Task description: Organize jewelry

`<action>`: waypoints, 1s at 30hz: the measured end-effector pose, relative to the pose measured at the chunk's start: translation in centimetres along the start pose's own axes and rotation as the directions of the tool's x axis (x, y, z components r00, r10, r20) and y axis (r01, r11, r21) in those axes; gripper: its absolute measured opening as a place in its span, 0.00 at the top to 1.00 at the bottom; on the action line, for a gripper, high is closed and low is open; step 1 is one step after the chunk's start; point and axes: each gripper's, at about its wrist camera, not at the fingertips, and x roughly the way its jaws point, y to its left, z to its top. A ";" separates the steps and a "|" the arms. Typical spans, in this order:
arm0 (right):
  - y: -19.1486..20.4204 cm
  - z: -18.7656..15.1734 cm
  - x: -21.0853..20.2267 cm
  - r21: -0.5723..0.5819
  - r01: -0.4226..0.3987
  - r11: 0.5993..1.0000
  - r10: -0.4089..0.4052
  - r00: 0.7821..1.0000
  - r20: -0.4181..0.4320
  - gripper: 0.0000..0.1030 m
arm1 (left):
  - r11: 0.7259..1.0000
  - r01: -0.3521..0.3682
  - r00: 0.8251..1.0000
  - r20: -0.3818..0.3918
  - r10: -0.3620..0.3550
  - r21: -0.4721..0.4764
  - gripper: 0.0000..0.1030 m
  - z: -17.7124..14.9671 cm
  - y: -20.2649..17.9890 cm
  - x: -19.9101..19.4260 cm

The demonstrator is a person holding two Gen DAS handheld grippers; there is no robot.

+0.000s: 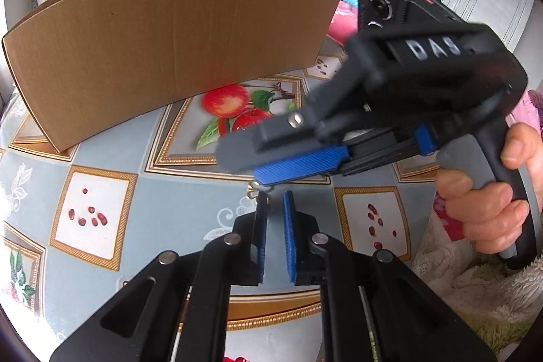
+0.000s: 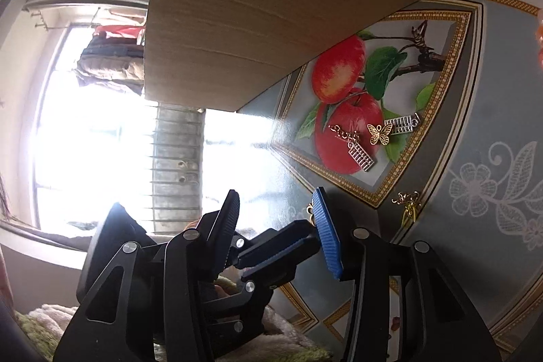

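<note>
On the fruit-print tablecloth (image 1: 101,158), seen from the left wrist, you are holding the left gripper (image 1: 275,219) with its fingers narrowly parted and nothing between the pads. The right gripper (image 1: 244,158) is crossing in front, just above a small gold charm (image 1: 256,187) lying at your fingertips. A cardboard box (image 1: 169,50) is standing behind.

From the right wrist, you are keeping the right gripper (image 2: 275,233) spread wide and empty, with the left gripper's tip reaching into the gap. 4 loose charms are lying on the printed apple: a gold butterfly (image 2: 379,133), 2 silver abacus charms (image 2: 361,155) (image 2: 404,124) and a gold script piece (image 2: 343,131). Another gold charm (image 2: 409,206) is resting just beside your blue pad (image 2: 327,233).

These pieces are likely feather-light, thin, stiff and slippery; pinching across an edge or loop looks safest.
</note>
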 end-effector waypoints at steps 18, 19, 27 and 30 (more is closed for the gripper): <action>-2.2 0.8 -3.9 0.026 -0.041 0.999 0.038 0.994 0.100 0.55 | 0.982 -0.115 0.993 -0.001 0.116 0.148 0.79 0.4 -1.5 0.4; -2.4 0.7 -4.2 0.025 -0.041 0.999 0.038 0.994 0.103 0.55 | 0.978 -0.120 0.992 -0.009 0.123 0.173 0.79 0.5 -1.6 0.6; -3.6 0.3 -5.1 0.032 -0.060 0.998 0.056 0.992 0.115 0.55 | 0.950 -0.094 0.993 -0.040 0.110 0.297 0.79 0.9 -2.2 1.5; -3.5 0.4 -5.1 0.033 -0.065 0.997 0.061 0.990 0.125 0.55 | 0.946 -0.053 0.996 -0.053 0.073 0.318 0.79 1.2 -1.8 1.7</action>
